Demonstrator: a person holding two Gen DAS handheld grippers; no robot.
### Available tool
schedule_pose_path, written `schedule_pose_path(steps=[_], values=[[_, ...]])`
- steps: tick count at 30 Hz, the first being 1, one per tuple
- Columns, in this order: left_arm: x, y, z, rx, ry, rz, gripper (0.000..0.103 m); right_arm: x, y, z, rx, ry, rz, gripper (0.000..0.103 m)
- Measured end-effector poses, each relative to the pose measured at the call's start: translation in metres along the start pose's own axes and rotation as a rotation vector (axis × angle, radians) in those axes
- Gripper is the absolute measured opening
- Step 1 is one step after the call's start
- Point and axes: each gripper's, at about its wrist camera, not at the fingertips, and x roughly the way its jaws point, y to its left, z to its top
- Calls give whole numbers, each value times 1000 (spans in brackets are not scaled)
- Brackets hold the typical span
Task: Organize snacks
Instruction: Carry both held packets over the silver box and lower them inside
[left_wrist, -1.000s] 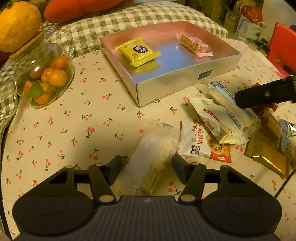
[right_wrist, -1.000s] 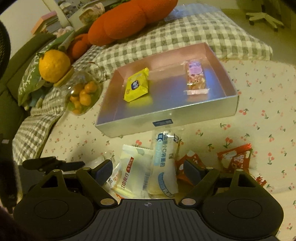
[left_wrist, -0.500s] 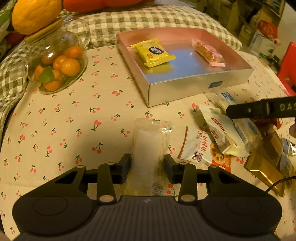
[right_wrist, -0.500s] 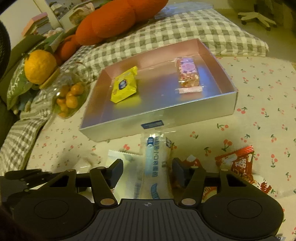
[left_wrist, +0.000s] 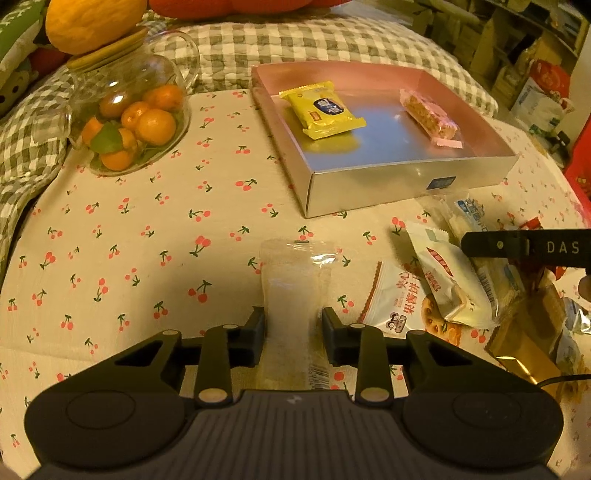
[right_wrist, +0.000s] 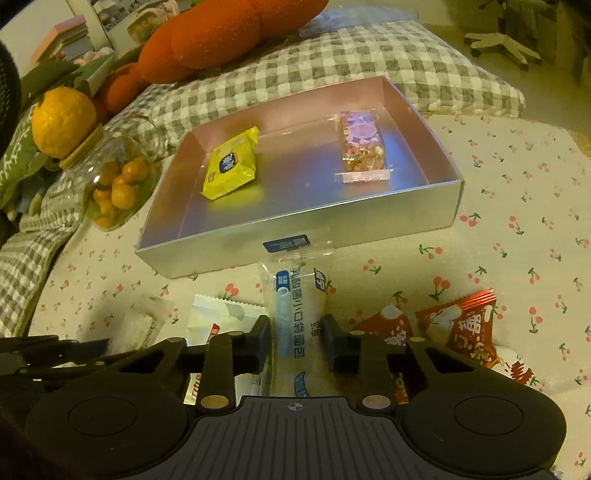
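Observation:
A silver box (left_wrist: 406, 184) (right_wrist: 236, 243) holds a yellow snack pack (left_wrist: 322, 109) (right_wrist: 231, 168) and a pink nut bar (left_wrist: 428, 118) (right_wrist: 362, 146). My left gripper (left_wrist: 293, 326) is shut on a clear wrapped snack (left_wrist: 291, 284), its fingers against both sides, low over the cloth. My right gripper (right_wrist: 294, 334) is shut on a white and blue bread packet (right_wrist: 295, 306) in front of the box. Its finger (left_wrist: 524, 247) shows in the left wrist view over the snack pile.
Loose snacks lie on the cherry-print cloth: a white packet (left_wrist: 447, 280), a biscuit pack (left_wrist: 399, 299), gold wrappers (left_wrist: 524, 343), red packets (right_wrist: 458, 325). A glass jar of oranges (left_wrist: 133, 118) stands at the left. A checked cushion (right_wrist: 295, 66) lies behind the box.
Both grippers have closed in on their packets, from wide open to gripping. The left gripper has straightened the clear snack and come closer to the box.

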Motion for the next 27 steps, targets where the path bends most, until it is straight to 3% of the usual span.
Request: schedule_pose_path(steps=[27], values=[[-24,-13,2,-34,-57,-67,26,-42,1,-1,38,-9,34,24]])
